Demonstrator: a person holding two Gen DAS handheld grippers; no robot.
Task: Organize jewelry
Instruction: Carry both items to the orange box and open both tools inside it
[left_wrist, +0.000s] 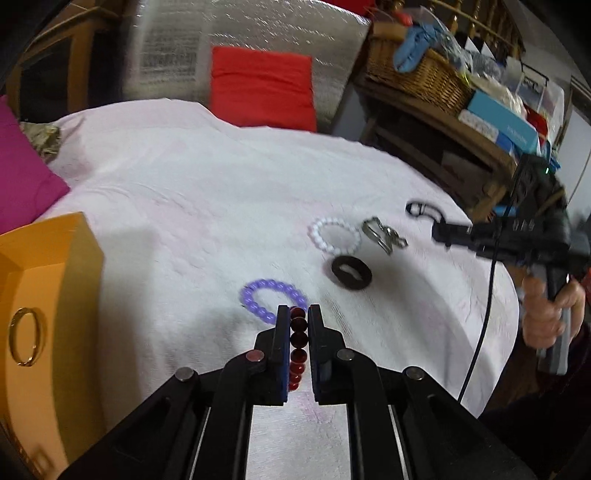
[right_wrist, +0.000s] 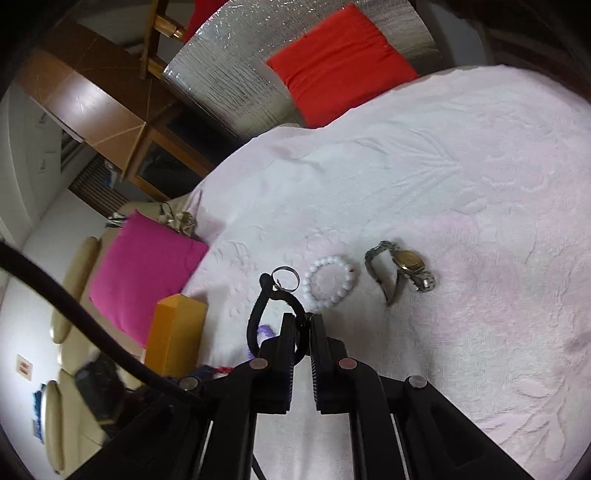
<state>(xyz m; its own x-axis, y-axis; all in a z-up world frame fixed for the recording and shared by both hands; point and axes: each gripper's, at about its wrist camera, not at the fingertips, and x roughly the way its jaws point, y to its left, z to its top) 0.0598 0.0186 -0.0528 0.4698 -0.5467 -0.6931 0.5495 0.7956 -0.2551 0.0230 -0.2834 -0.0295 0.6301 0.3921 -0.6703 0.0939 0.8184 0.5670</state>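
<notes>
My left gripper (left_wrist: 299, 314) is shut on a dark red bead bracelet (left_wrist: 298, 343), held above the white bedspread. A purple bead bracelet (left_wrist: 271, 299) lies just ahead of it. A white bead bracelet (left_wrist: 334, 236), a silver watch (left_wrist: 384, 232) and a black ring-shaped piece (left_wrist: 351, 272) lie further right. My right gripper (right_wrist: 303, 319) is shut on a black cord loop (right_wrist: 258, 314) carrying a silver ring (right_wrist: 285, 278). It also shows in the left wrist view (left_wrist: 439, 230). The white bracelet (right_wrist: 328, 282) and watch (right_wrist: 400, 271) lie ahead of it.
An orange box (left_wrist: 44, 314) stands at the left with a gold bangle (left_wrist: 27, 336) inside; it also shows in the right wrist view (right_wrist: 177, 339). A pink cushion (left_wrist: 22, 177) and a red cushion (left_wrist: 262, 88) lie at the bed's edges. A wicker basket (left_wrist: 424, 70) sits on a shelf.
</notes>
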